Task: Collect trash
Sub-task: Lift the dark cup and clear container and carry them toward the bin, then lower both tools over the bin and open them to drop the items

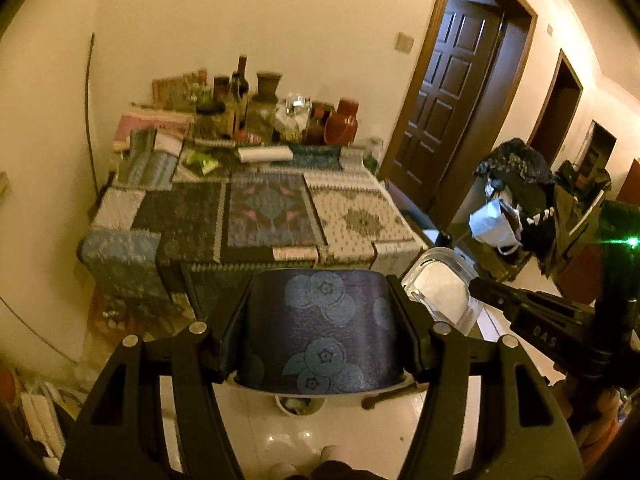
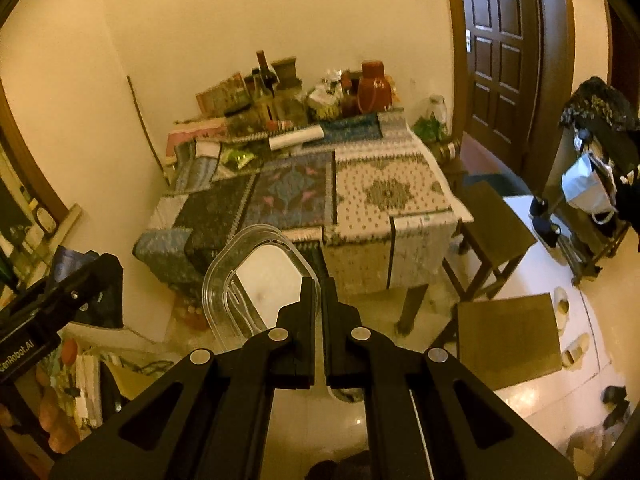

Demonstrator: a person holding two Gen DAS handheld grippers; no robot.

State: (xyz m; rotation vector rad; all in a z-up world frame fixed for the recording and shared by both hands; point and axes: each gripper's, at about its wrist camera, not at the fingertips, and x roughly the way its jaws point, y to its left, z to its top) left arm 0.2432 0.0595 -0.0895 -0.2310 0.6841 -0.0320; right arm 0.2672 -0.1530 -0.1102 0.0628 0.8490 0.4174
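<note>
Both held: left hand-held gripper [image 1: 320, 320] clamps blueberry cup [image 1: 320, 328], right hand-held gripper [image 2: 320, 296] pinches clear lid [image 2: 256, 276].

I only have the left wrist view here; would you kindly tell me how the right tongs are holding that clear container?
Observer: The right tongs are shut on the near rim of the clear container, which tilts up towards the table.
Operator: Thank you. Is anything standing to the right of them?
Observer: Yes, a wooden stool stands on the floor there.
Operator: And beyond that?
Observer: Pale slippers lie just past the stool.
</note>
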